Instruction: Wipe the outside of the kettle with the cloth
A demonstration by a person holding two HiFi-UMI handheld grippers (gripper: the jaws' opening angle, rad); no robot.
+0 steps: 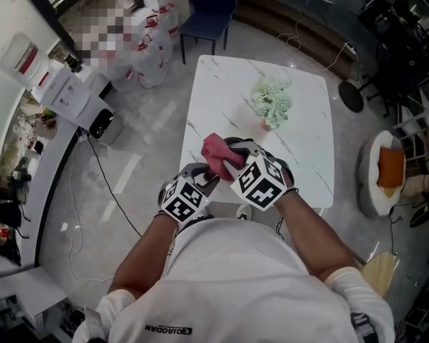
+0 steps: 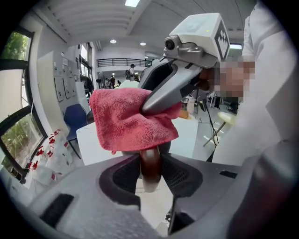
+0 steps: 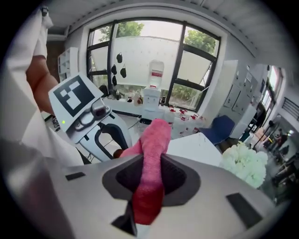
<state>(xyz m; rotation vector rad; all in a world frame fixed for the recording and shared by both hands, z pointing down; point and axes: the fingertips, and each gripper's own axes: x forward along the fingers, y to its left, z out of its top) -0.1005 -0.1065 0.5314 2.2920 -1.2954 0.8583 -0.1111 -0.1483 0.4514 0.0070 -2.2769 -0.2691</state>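
Note:
A red cloth (image 1: 220, 155) hangs bunched over the near end of the white table (image 1: 305, 127). My right gripper (image 1: 236, 161) is shut on it; in the right gripper view the cloth (image 3: 152, 158) runs straight up between the jaws of that gripper (image 3: 149, 186). The kettle is almost wholly hidden under the cloth. Only its brown handle (image 2: 150, 165) shows, standing between the jaws of my left gripper (image 2: 150, 176), whose pads lie against both its sides. In the head view the left gripper (image 1: 206, 178) sits just left of and below the cloth.
A bunch of pale green flowers (image 1: 271, 100) stands mid-table beyond the cloth. A blue chair (image 1: 209, 20) is at the table's far end. A white water dispenser (image 1: 67, 94) and floor cables are at the left. A seat with an orange cushion (image 1: 391, 166) is at the right.

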